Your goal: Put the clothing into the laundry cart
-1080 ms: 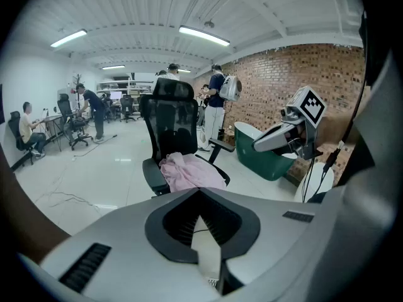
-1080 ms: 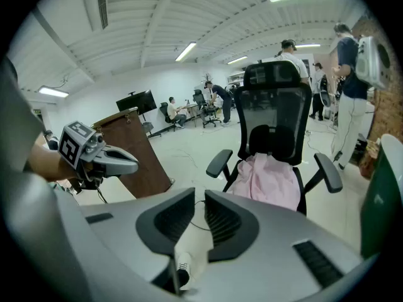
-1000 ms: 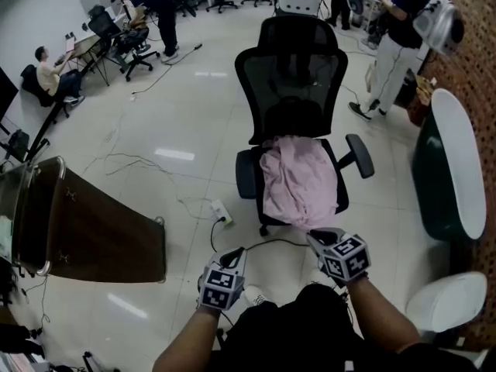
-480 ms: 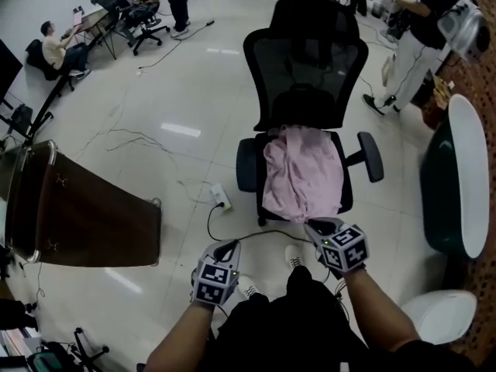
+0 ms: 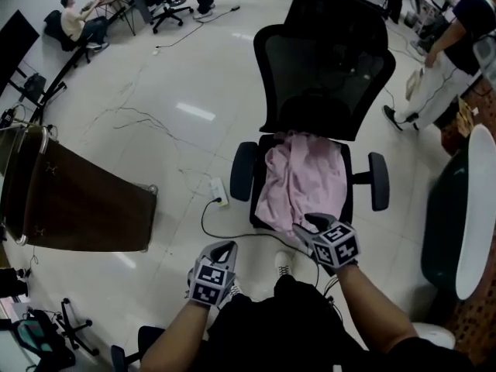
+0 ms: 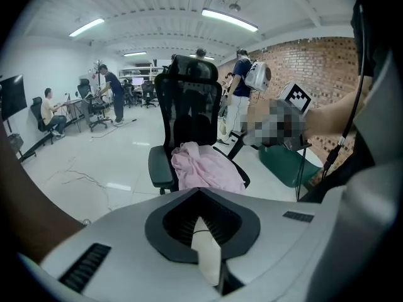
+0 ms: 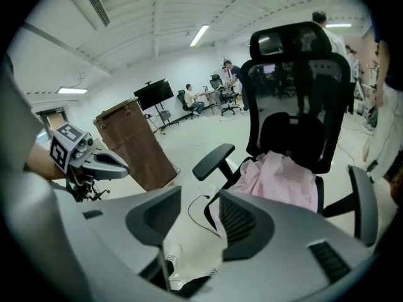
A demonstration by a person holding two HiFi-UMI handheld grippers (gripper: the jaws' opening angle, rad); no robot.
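A pink garment [image 5: 302,180] lies crumpled on the seat of a black office chair [image 5: 325,60]. It also shows in the left gripper view [image 6: 204,165] and the right gripper view [image 7: 283,178]. The brown laundry cart [image 5: 77,208] stands on the floor to the left, also visible from the right gripper [image 7: 135,146]. My right gripper [image 5: 310,223] hovers at the garment's front edge. Its jaws have just been opening and stand apart [image 7: 198,197] with nothing between them. My left gripper [image 5: 225,246] hangs lower left over the floor, its tips meeting [image 6: 200,190], empty.
A power strip [image 5: 219,192] with a black cable lies on the floor by the chair's left side. A dark green table [image 5: 446,215] stands at the right. A person [image 5: 446,45] stands beyond the chair; others sit at desks far left.
Both grippers have come closer to the chair. The right gripper now reaches the garment's front edge, and its jaws stand wider apart.
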